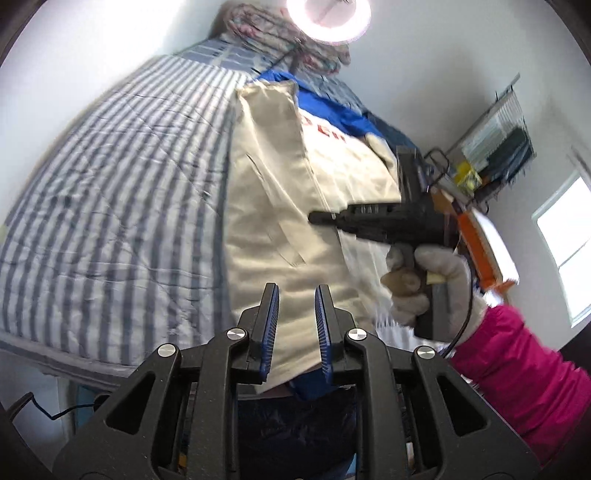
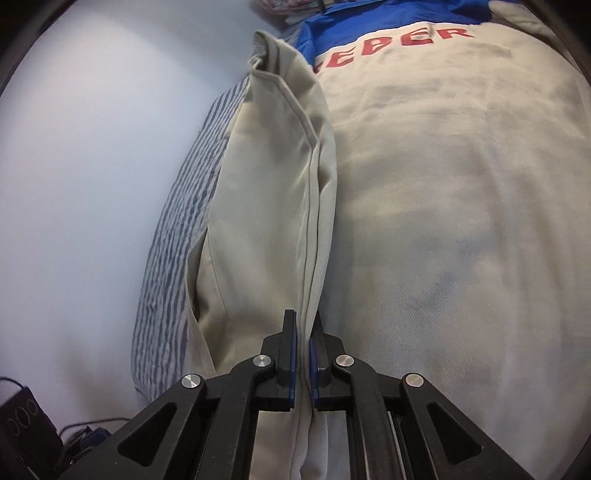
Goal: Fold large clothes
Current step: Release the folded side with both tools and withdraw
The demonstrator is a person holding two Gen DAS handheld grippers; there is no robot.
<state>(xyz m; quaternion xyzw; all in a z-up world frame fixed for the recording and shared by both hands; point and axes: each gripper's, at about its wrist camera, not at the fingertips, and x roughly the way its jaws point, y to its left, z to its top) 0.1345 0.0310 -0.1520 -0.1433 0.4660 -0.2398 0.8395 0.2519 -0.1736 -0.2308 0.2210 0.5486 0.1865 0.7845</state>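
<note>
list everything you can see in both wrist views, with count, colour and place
jacket: one, beige with blue collar area and red lettering, spread on the bed, one edge folded over
striped quilt: one, blue and white, covers the bed under the jacket
floral bedding: one bundle, pinkish pattern, far end of bed
ring light: one, white, top of left wrist view
wire shelf: one, holds mixed items, on the wall at right
window: one, bright, far right
left gripper: black with blue pads, open above the jacket's near edge
right gripper: black, shut on the jacket's folded edge
gloved hand: one, pale glove, pink sleeve, holds the right gripper's handle
</note>
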